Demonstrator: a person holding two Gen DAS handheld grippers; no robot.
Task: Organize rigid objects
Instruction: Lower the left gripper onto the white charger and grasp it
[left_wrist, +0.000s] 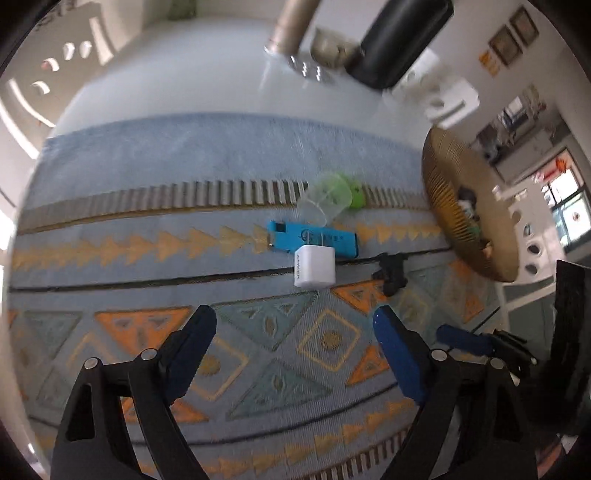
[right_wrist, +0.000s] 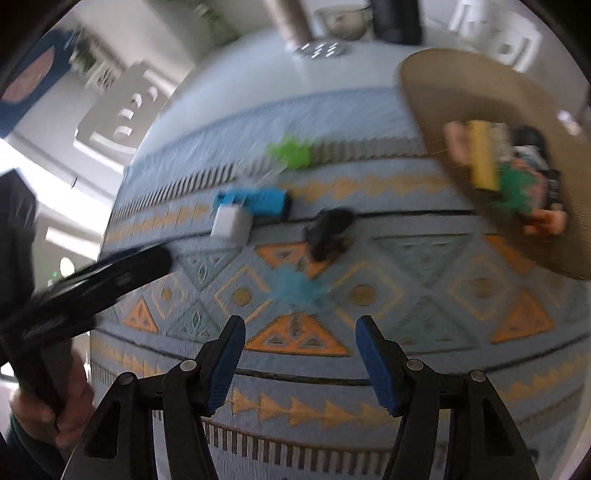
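On the patterned mat, a white charger cube (left_wrist: 314, 266) leans against a blue flat gadget (left_wrist: 314, 238). Behind them lies a clear and green plastic piece (left_wrist: 332, 195). To their right is a small black clip (left_wrist: 391, 273). My left gripper (left_wrist: 293, 325) hovers in front of the charger, open, with nothing between its pads. In the right wrist view the charger (right_wrist: 231, 221), the blue gadget (right_wrist: 258, 201), the clip (right_wrist: 328, 230) and the green piece (right_wrist: 291, 153) are blurred. My right gripper (right_wrist: 301, 328) is open and empty, just short of a blurred teal thing (right_wrist: 295, 288).
A woven basket (left_wrist: 443, 177) (right_wrist: 461, 81) stands at the mat's right end, holding several items. A grey cylinder (left_wrist: 291, 26), a black cylinder (left_wrist: 399, 40) and a bowl (right_wrist: 343, 20) stand at the back. A hand (right_wrist: 55, 406) grips the left tool.
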